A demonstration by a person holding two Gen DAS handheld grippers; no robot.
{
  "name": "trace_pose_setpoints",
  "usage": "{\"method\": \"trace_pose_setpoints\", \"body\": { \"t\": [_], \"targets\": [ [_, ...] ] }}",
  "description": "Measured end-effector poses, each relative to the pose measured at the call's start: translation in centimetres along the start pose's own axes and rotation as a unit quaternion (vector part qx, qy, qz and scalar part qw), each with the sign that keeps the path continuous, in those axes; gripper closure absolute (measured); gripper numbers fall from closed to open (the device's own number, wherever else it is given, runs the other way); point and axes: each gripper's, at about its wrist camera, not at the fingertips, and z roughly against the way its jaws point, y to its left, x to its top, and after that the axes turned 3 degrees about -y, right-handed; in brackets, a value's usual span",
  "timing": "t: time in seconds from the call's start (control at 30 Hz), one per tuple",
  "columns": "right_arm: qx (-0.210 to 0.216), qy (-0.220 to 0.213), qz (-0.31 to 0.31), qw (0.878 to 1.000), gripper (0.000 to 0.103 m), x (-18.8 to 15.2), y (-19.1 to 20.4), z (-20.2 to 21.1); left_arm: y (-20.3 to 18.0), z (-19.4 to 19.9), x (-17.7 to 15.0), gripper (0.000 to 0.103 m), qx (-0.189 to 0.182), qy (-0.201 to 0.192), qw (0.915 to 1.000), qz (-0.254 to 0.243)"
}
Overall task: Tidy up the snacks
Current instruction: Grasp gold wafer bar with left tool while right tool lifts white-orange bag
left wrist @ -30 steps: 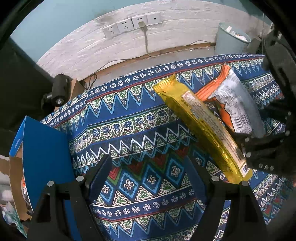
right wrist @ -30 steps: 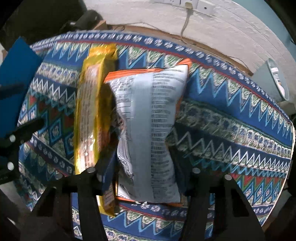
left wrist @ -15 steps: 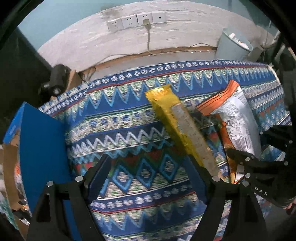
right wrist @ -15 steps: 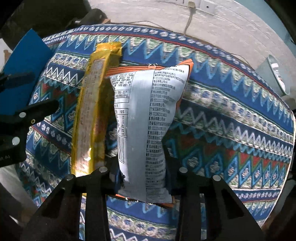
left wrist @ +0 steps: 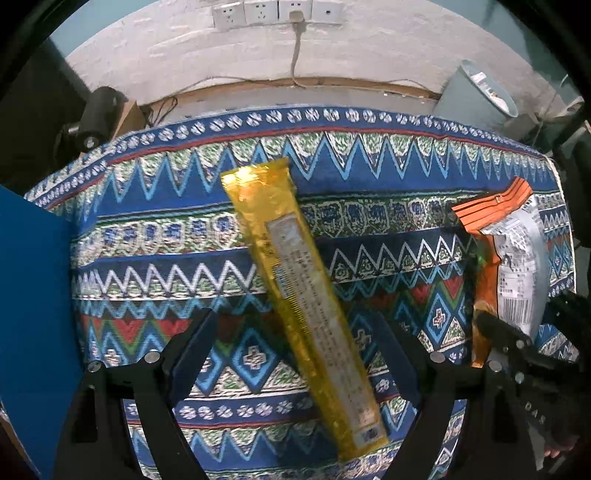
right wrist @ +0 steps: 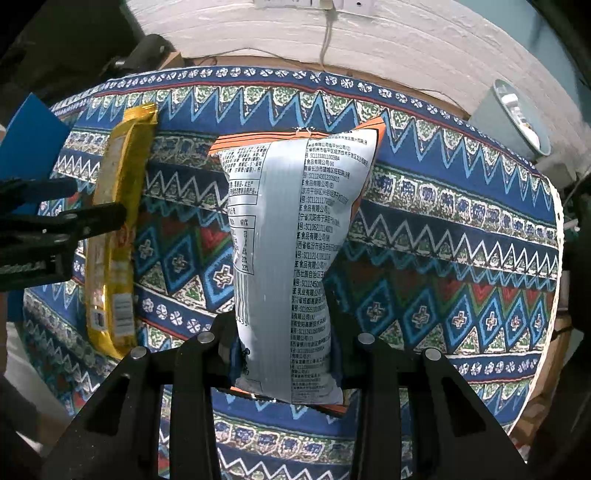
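Snacks sit on a bench draped in a blue zigzag-patterned cloth (left wrist: 369, 177). The right gripper (right wrist: 284, 343) points down, and its fingers (right wrist: 225, 343) are pressed narrow against the lower part of a silver-backed snack bag with orange edges (right wrist: 291, 221). The bag's printed back faces the camera and its orange top seam points toward the far edge of the bench. In the left wrist view the same bag shows at the right side, with the black frame of the right gripper at its lower end.

The left gripper (left wrist: 295, 343) also points down, its fingers (left wrist: 192, 343) spread wide and not touching anything. Between them, on the cloth below, lies a long yellow snack pack (left wrist: 299, 295), set on a diagonal with its crimped top toward the far edge and its barcode end toward the near edge. The pack and the bag are apart, with bare cloth between them.

A blue box flap (left wrist: 33, 295) stands at the left edge of the bench. Behind the bench runs a white brick wall with a row of power sockets (left wrist: 277, 13), one carrying a plugged-in cable. A pale grey waste bin (left wrist: 476, 96) stands on the floor at the far right.
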Motion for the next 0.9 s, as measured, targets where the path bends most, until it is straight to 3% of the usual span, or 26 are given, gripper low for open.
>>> {"method": "trace_pose_setpoints", "body": {
  "t": [0.13,0.27,0.37,0.47,0.6,0.63,0.67,0.73,0.8,0.9],
  "targets": [
    [0.006,0.007,0.001,1.000,0.067,1.1,-0.1,-0.6,-0.6,-1.3,-0.2,0.016,0.008,0.018,0.9998,-0.009],
    [0.006,0.009,-0.006,1.000,0.060,2.6,0.0,-1.7,-0.1,-1.7,-0.6,0.016,0.016,0.013,0.9997,-0.015],
    [0.005,0.012,-0.015,1.000,0.053,3.3,-0.5,-2.5,0.9,-1.8,-1.1,0.024,0.012,0.001,0.9999,-0.010],
    [0.007,0.012,-0.023,1.000,0.052,3.5,-0.8,-2.9,1.5,-1.7,-1.2,0.030,0.011,-0.004,0.9999,-0.008],
    [0.002,0.007,-0.019,1.000,0.057,3.6,-0.7,-3.0,1.1,-2.0,-0.8,0.023,0.016,-0.002,0.9994,-0.029],
    [0.000,0.005,-0.016,1.000,0.067,3.3,-0.5,-2.9,0.3,-2.2,-0.5,0.029,0.015,-0.005,0.9993,-0.033],
    [-0.003,0.003,-0.013,1.000,0.068,3.2,-0.4,-2.8,0.1,-2.2,-0.6,0.035,0.015,-0.010,0.9991,-0.038],
    [-0.004,0.003,-0.007,1.000,0.071,3.1,-0.1,-2.7,-0.5,-2.0,-0.9,0.060,0.011,-0.015,0.9988,-0.045],
    [-0.004,0.002,-0.006,1.000,0.072,2.7,0.3,-2.3,-0.8,-1.7,-1.0,0.069,0.007,-0.017,0.9987,-0.047],
    [-0.003,-0.003,-0.002,1.000,0.072,2.7,0.8,-1.5,-1.0,-0.9,-1.7,0.074,0.008,-0.023,0.9979,-0.060]
  ]
}}
